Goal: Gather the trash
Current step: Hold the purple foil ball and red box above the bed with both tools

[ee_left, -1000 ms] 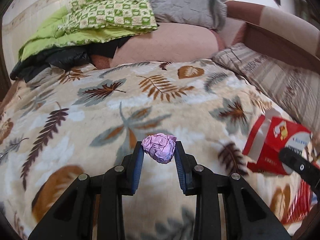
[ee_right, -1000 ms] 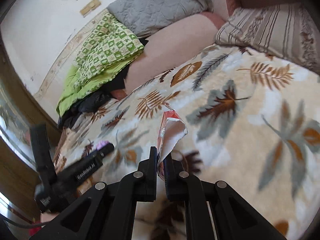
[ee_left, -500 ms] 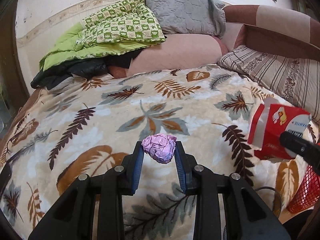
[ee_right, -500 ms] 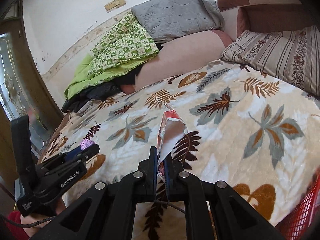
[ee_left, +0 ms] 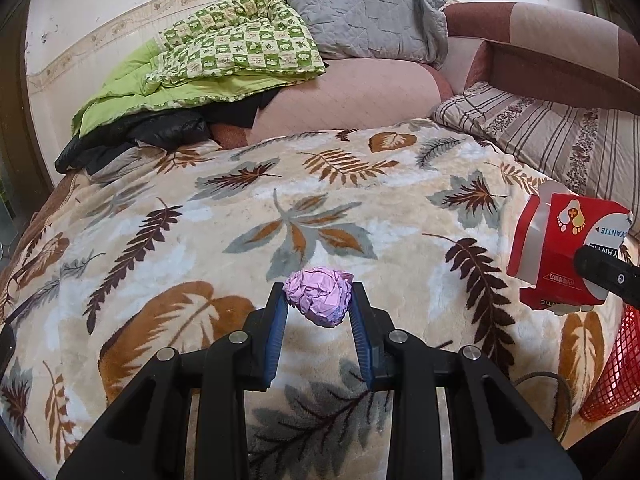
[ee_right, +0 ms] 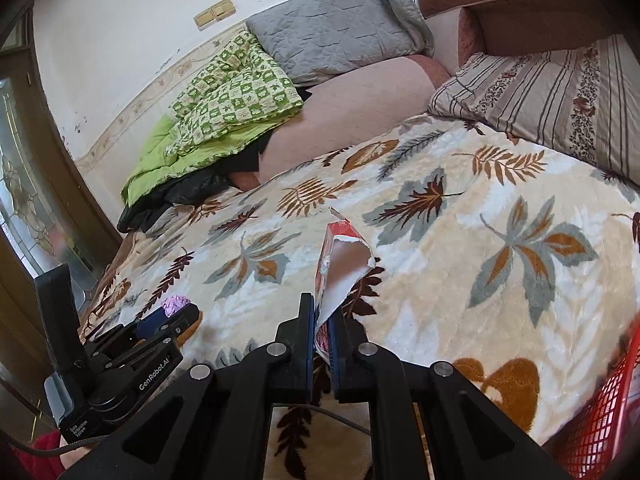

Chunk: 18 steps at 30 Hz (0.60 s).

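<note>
My left gripper [ee_left: 318,304] is shut on a crumpled purple paper ball [ee_left: 319,295], held above the leaf-patterned blanket [ee_left: 200,232]. It also shows in the right wrist view [ee_right: 176,312] at the lower left, with the ball [ee_right: 175,304] at its tips. My right gripper [ee_right: 322,320] is shut on a torn red and white carton [ee_right: 340,264], held upright above the blanket. The carton [ee_left: 560,252] shows in the left wrist view at the right edge. A red mesh basket [ee_left: 612,372] sits at the lower right by the bed's edge; it also shows in the right wrist view [ee_right: 600,420].
Green checked quilt [ee_left: 224,56], grey pillow [ee_left: 360,20], black jacket [ee_left: 132,136] and a pink cushion [ee_left: 344,100] pile at the bed's far end. A striped pillow [ee_left: 552,136] lies at the right. A door with patterned glass [ee_right: 24,208] stands at the left.
Both grippers have pulled back and up from the bed with their loads; more of the blanket and the red basket have come into view. Neither grip has changed.
</note>
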{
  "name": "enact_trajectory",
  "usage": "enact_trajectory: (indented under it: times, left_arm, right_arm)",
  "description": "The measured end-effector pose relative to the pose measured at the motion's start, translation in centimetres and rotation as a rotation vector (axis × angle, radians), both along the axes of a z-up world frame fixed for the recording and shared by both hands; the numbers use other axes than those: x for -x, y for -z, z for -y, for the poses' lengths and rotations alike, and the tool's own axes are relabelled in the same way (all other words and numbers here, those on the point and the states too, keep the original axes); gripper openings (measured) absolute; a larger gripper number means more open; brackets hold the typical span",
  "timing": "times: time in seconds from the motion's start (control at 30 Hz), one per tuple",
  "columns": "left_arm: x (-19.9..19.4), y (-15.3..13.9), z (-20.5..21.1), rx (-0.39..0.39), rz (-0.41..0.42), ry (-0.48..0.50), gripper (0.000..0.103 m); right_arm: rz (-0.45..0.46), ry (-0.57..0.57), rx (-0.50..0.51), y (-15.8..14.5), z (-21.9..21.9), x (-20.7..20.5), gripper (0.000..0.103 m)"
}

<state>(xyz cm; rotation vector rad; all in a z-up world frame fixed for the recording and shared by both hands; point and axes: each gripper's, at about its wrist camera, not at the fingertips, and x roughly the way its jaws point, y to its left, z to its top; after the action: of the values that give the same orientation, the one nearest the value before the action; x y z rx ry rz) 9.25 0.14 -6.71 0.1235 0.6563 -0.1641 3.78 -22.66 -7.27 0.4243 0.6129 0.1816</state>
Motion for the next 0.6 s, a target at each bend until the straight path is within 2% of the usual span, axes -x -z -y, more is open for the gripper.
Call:
enact_trajectory:
  times: [0.6]
  left_arm:
    - [-0.3, 0.3, 0.05, -0.001, -0.004, 0.005, 0.03]
  right_arm:
    - [-0.002, -0.017, 0.005, 0.06, -0.62, -0.27, 0.007]
